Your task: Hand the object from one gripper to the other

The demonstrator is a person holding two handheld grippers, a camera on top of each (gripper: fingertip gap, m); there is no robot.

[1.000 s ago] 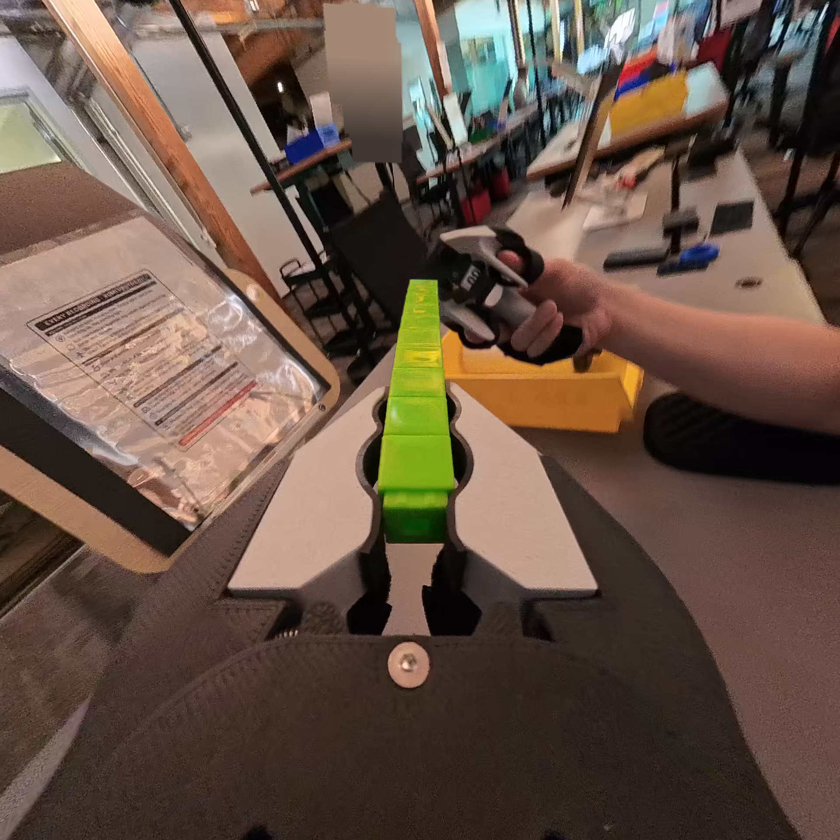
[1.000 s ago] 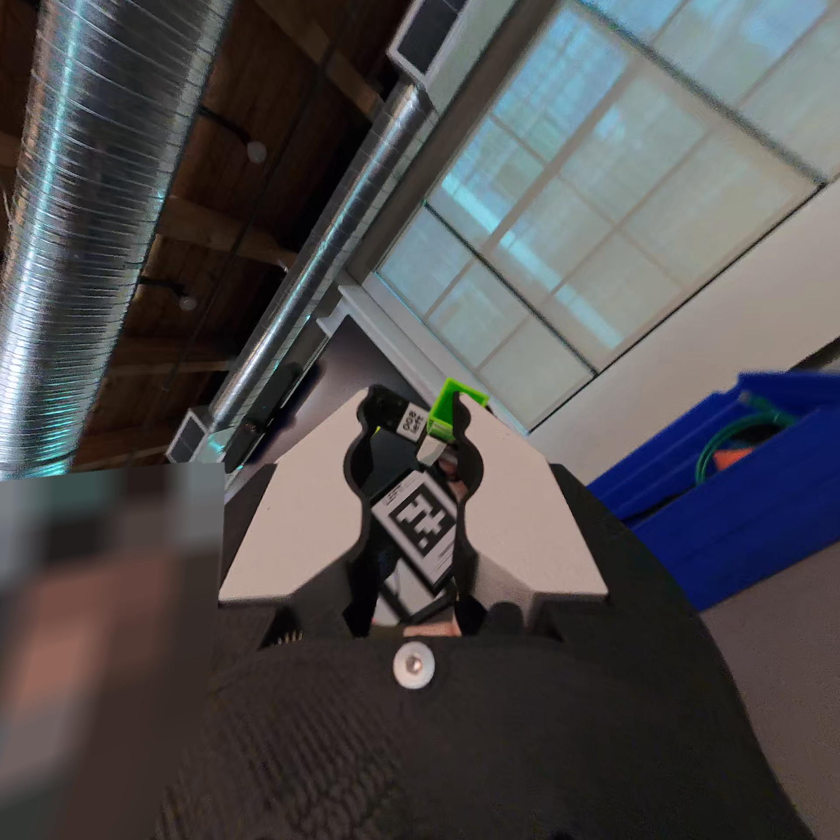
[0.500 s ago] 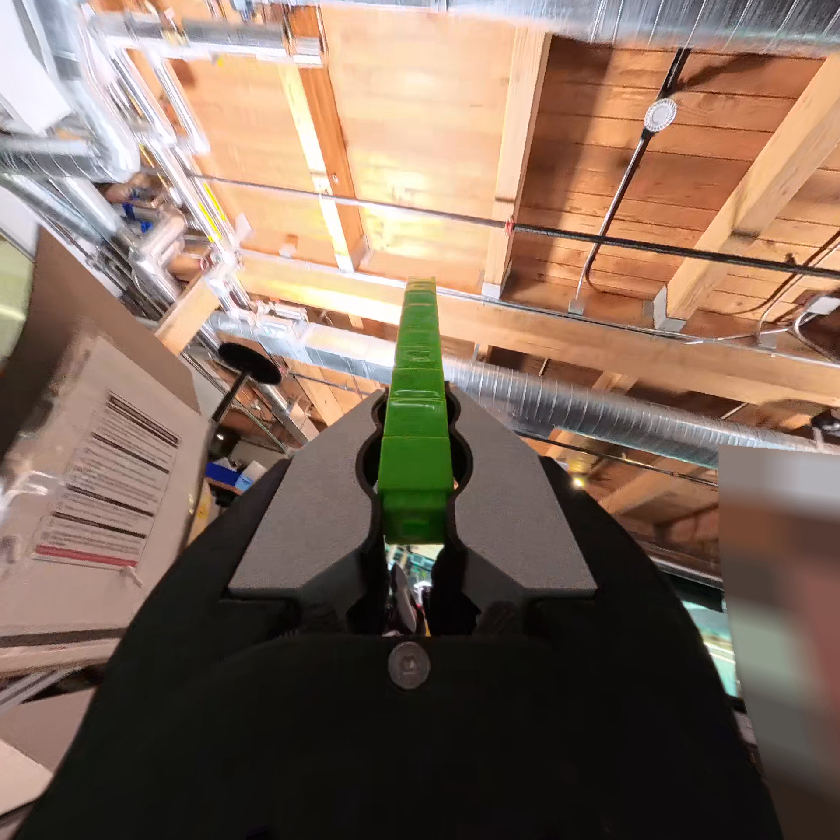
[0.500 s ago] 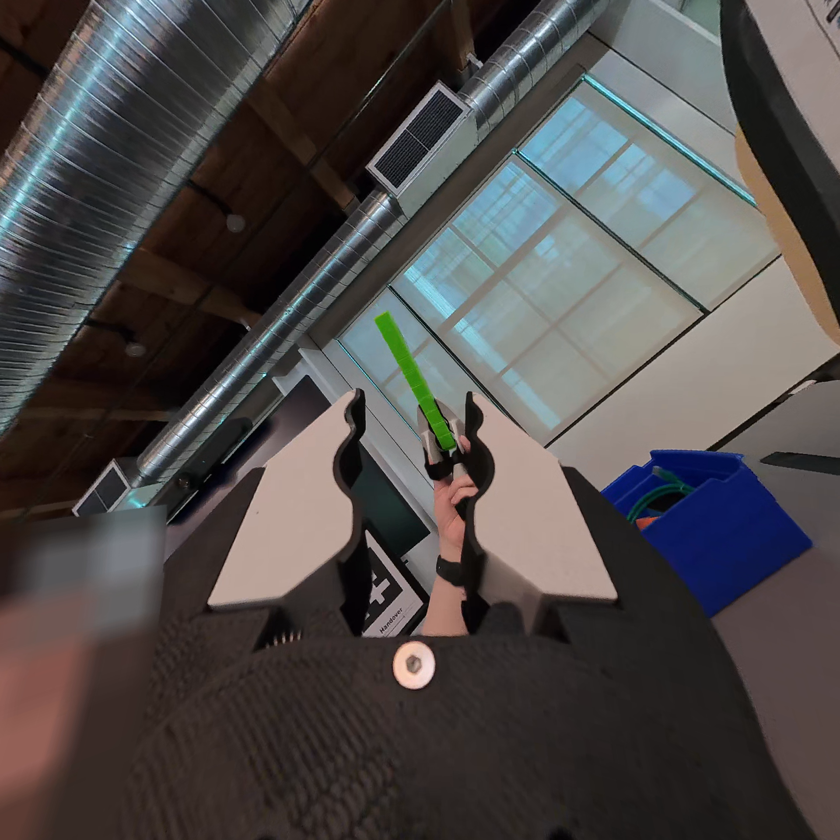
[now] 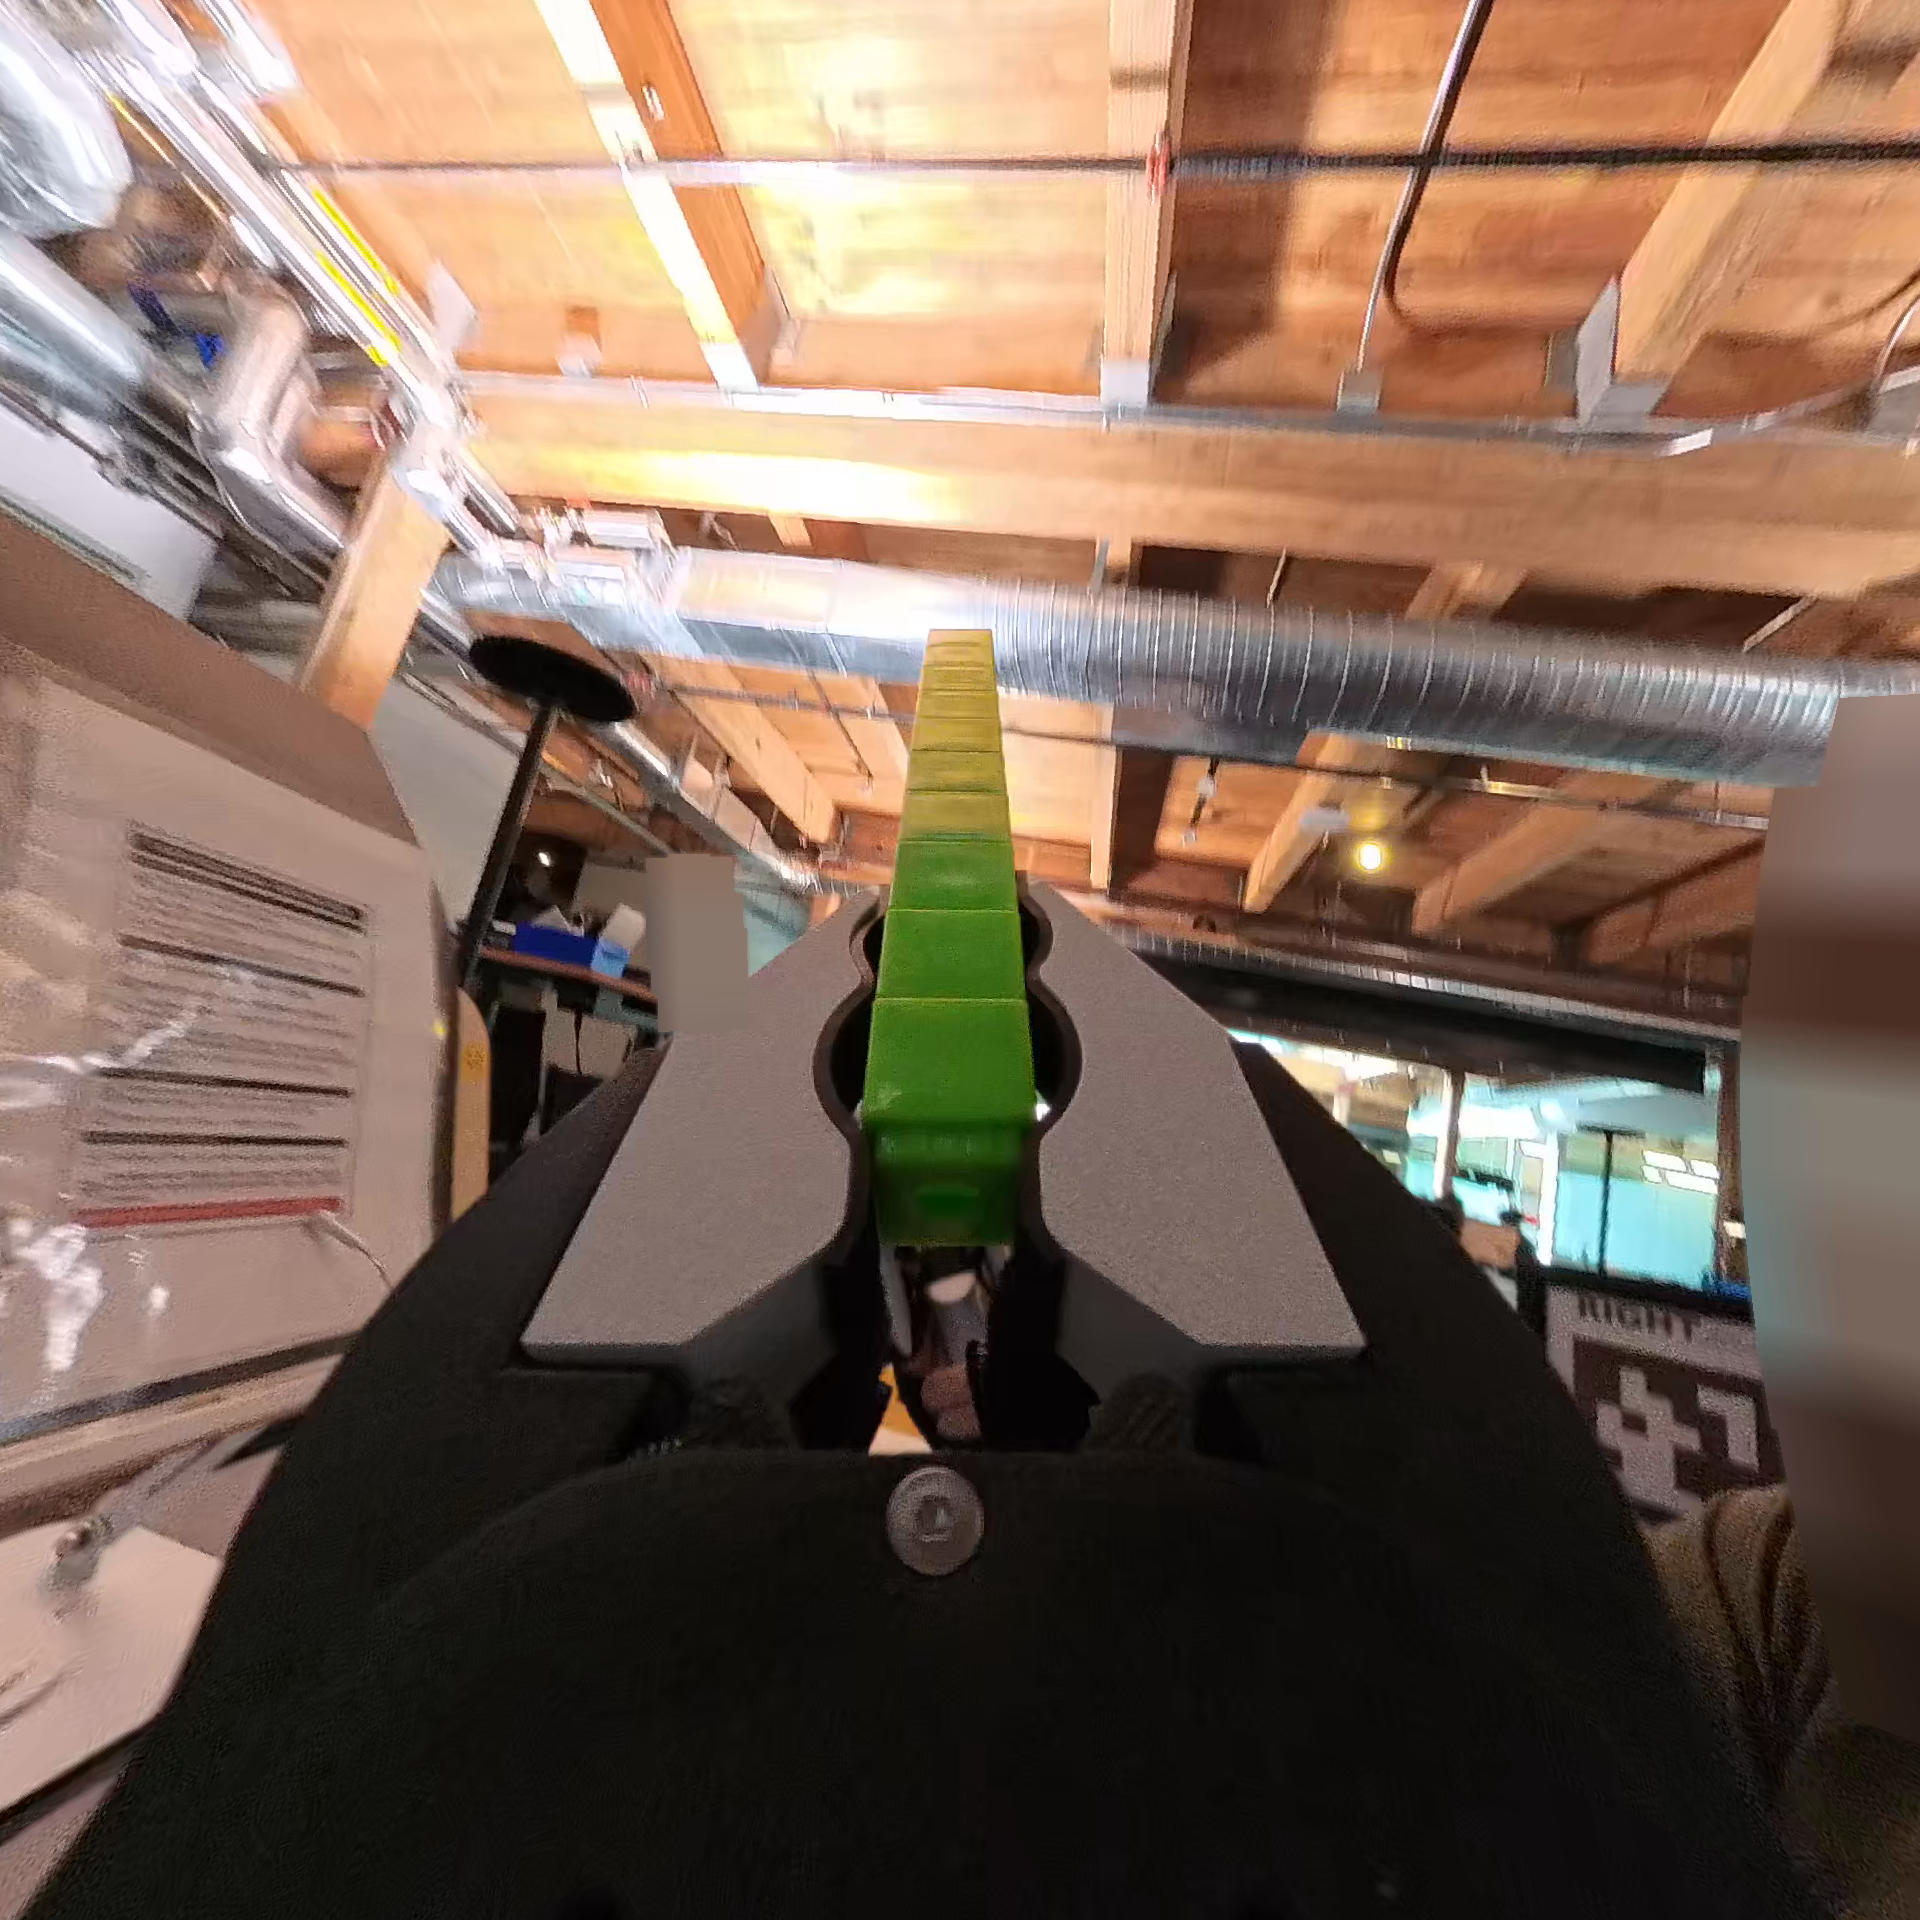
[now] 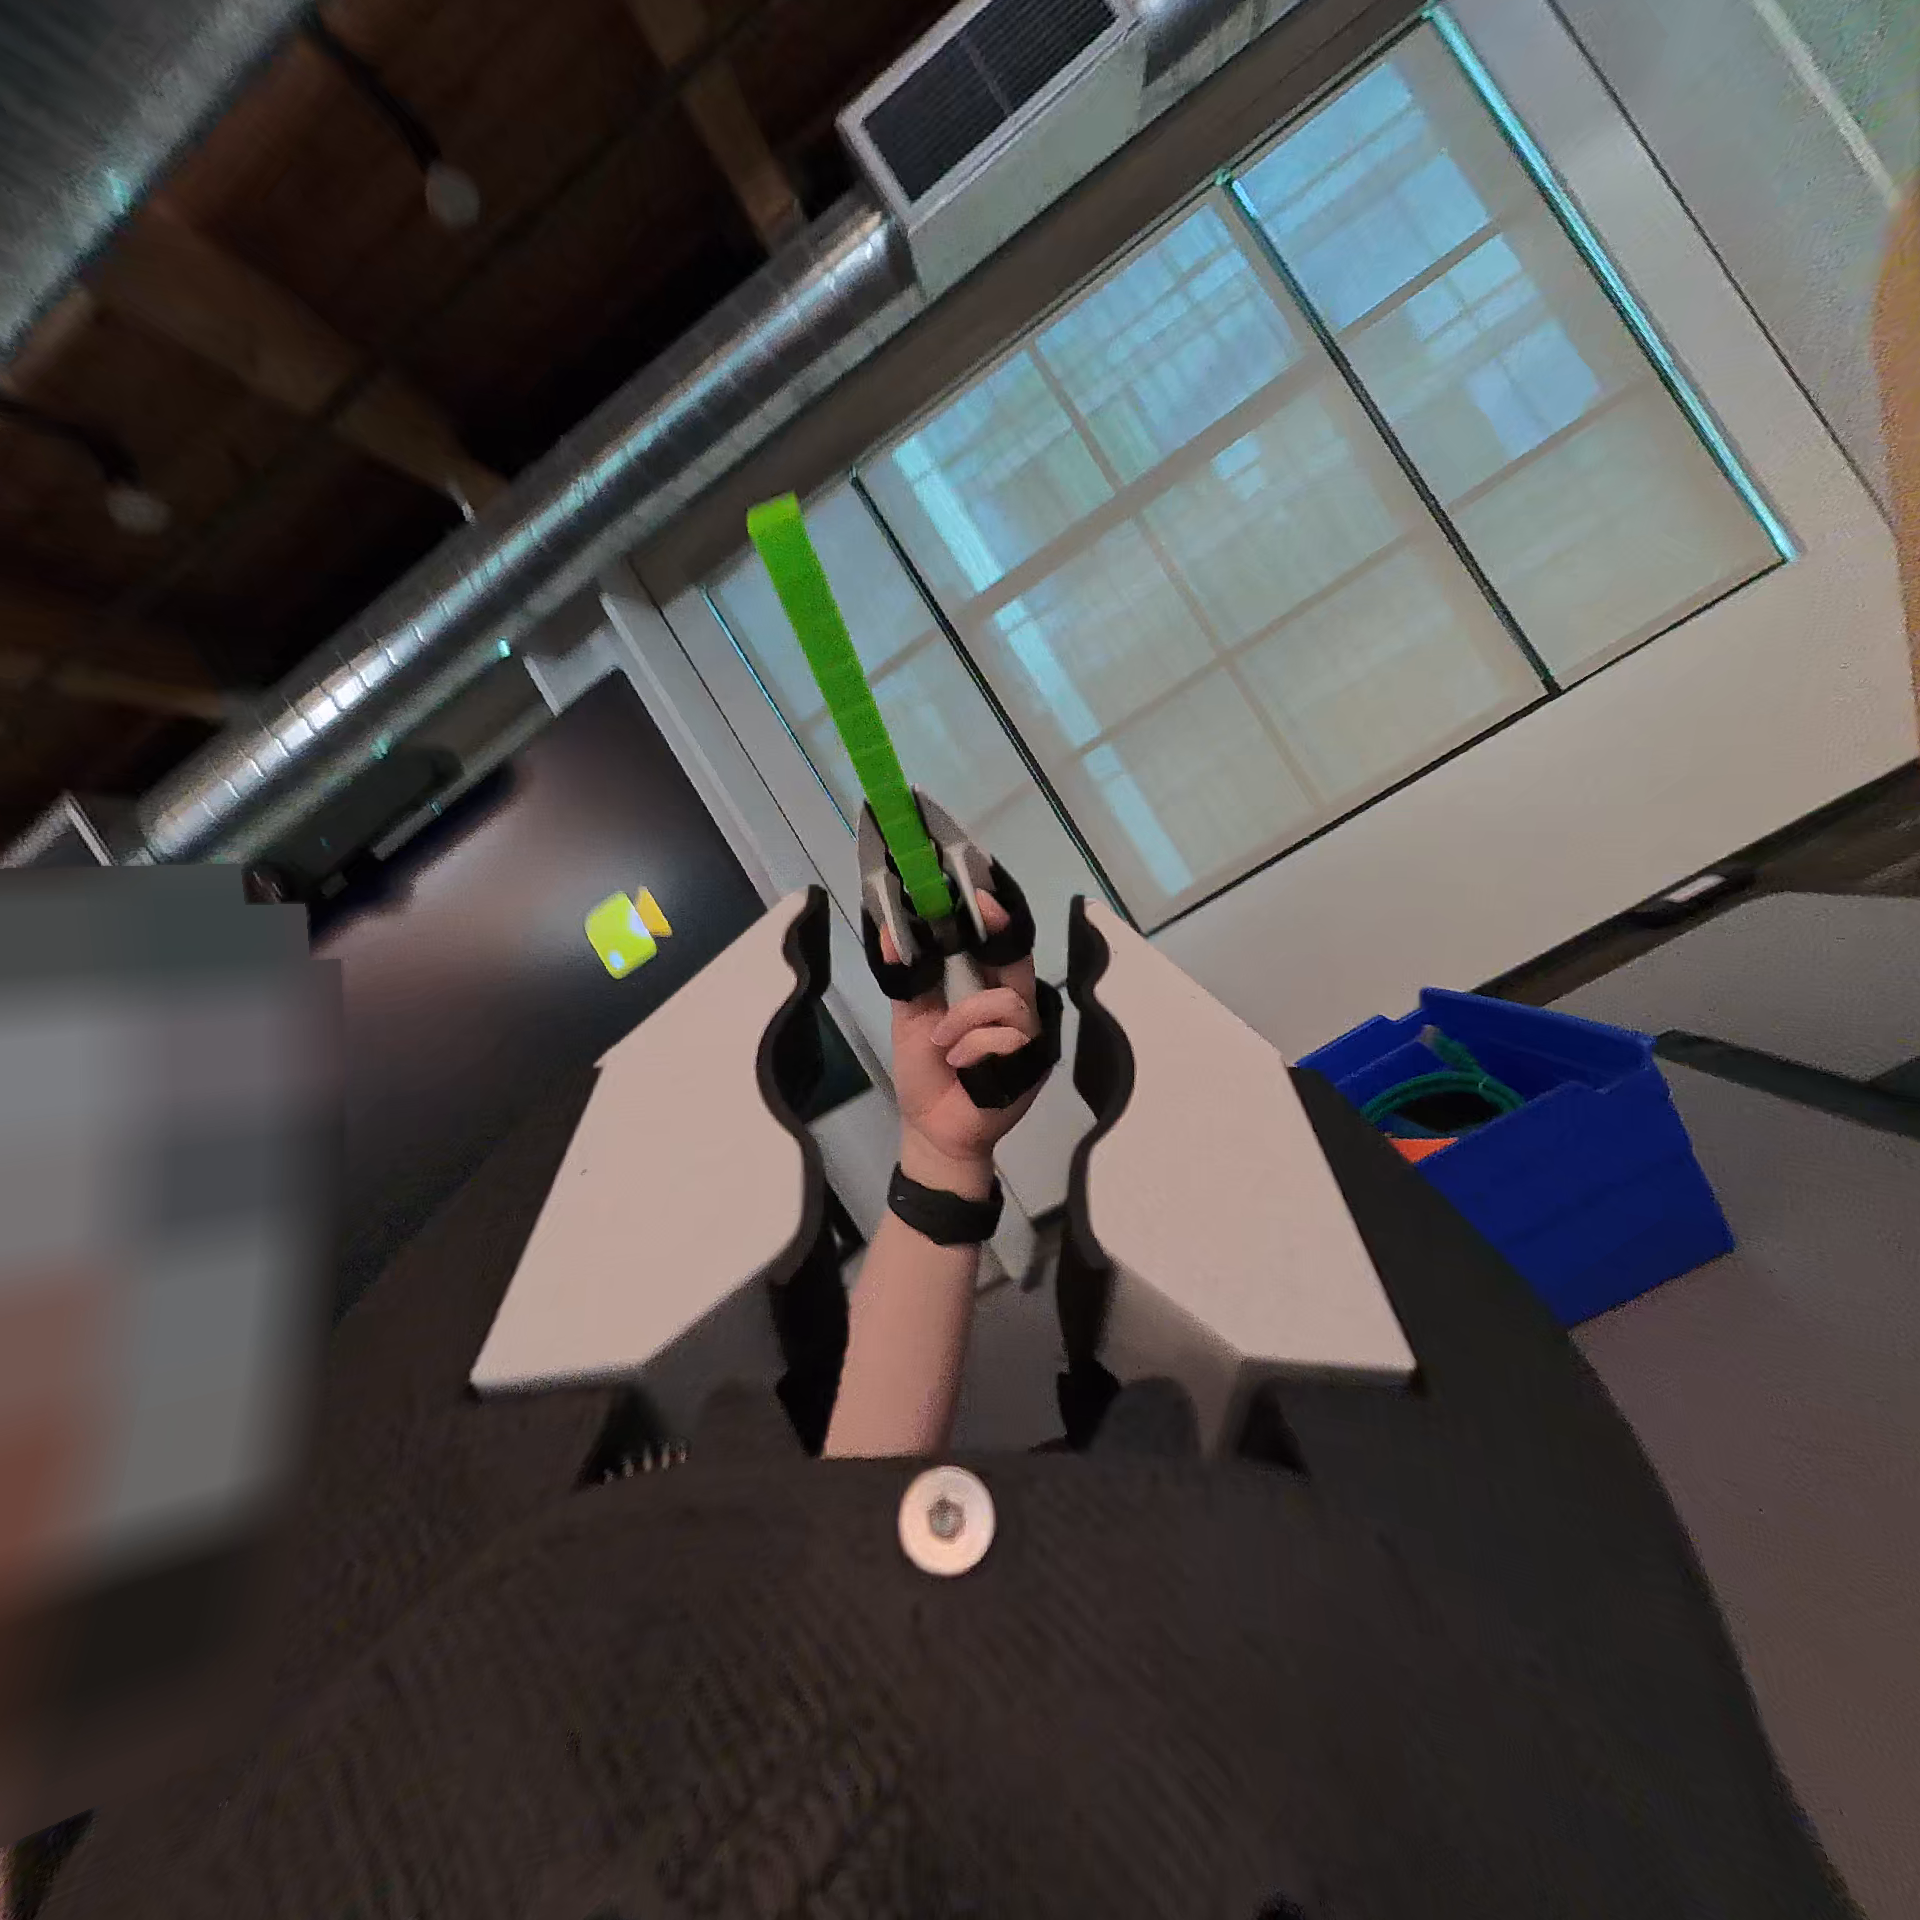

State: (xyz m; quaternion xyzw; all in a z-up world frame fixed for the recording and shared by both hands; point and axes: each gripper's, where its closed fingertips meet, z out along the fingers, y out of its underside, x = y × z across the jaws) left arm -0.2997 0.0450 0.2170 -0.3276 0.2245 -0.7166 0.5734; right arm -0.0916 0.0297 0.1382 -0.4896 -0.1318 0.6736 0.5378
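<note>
A long green stick of joined blocks (image 5: 951, 935) stands nearly upright, pointing at the wooden ceiling. My left gripper (image 5: 948, 914) is shut on its lower end. In the right wrist view the same stick (image 6: 842, 696) shows farther off, held by the left gripper (image 6: 925, 883) in a person's hand (image 6: 961, 1081). My right gripper (image 6: 940, 925) is open and empty, its jaws wide apart, and looks up at the stick from some distance.
A blue bin (image 6: 1538, 1132) with cables sits on a grey table at the right of the right wrist view. A large window (image 6: 1247, 540) and a metal duct (image 6: 520, 623) lie behind. A cardboard box with a plastic sleeve (image 5: 208, 1039) stands left of the left gripper. Left tips to right tips: about 20 centimeters.
My left gripper has swung up from pointing across the table to pointing at the ceiling, stick still held. My right gripper has drawn back and opened wider; the stick now appears farther away.
</note>
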